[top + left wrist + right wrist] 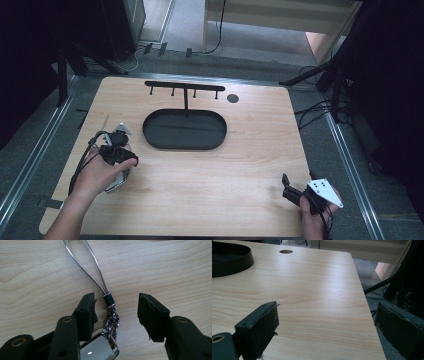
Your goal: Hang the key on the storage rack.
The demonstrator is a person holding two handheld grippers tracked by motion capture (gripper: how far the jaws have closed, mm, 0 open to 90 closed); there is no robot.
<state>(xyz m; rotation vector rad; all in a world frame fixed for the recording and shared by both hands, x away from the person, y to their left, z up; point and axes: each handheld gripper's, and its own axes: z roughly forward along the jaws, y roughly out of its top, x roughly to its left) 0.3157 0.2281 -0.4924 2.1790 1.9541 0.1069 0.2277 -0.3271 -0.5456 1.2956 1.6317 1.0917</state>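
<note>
your left gripper is nearer: its released jaws straddle the keychain, strap running straight ahead; right gripper released, over bare bench.

Two black handheld grippers, bare forearms.

The left gripper has black jaws with brass-coloured screw holes and ragged dark pads; a black cable loops from it. The right gripper carries a grey three-cornered plate with small dark dots.
</note>
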